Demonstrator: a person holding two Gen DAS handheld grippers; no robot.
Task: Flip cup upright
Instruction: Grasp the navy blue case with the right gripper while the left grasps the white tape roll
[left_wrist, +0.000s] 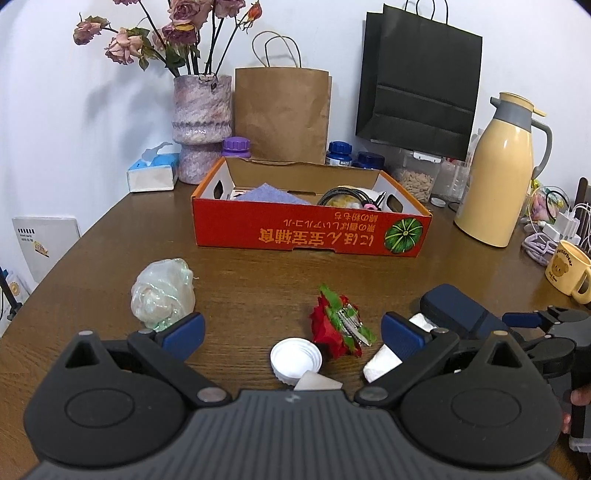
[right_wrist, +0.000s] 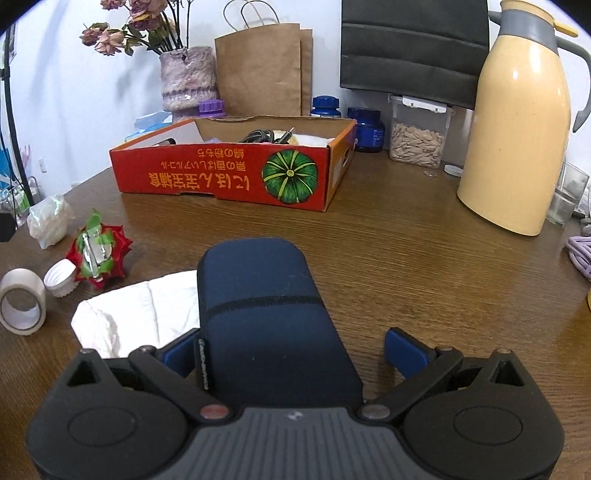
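**Both claws wide, mug off to the right**

Left gripper (left_wrist: 293, 332): jaws spread wide, gripping nothing. It hovers low over the brown wooden table (left_wrist: 258, 280). Between its blue pads I see a white ribbed plastic bottle cap (left_wrist: 295, 360) and, just beyond it, a red fabric flower clip with green leaves (left_wrist: 338, 328). A crumpled clear plastic wrap bundle (left_wrist: 162, 293) lies near the left pad.

Right gripper (right_wrist: 291, 350): jaws also wide. A navy fabric-covered oblong case (right_wrist: 266, 314) lies flat between the fingers, pointing away from the camera. The left pad sits right against the case's side. The right pad stands clear of it with bare table showing in the gap, so nothing is clamped. I cannot tell what the case holds. A crumpled white paper tissue (right_wrist: 136, 314) lies beside and partly under it, and a roll of white tape (right_wrist: 22, 301) stands on edge further left.

Task item: the yellow plastic mug with a bear face print (left_wrist: 567, 271). In the left wrist view it stands at the far right of the table, rim upward and handle to the right. It is beyond and to the right of the right gripper, apart from it and between neither pair of fingers.

Behind: a red cardboard box with a pumpkin picture (left_wrist: 310, 230) and a tall cream thermos jug with a grey lid (left_wrist: 498, 173).
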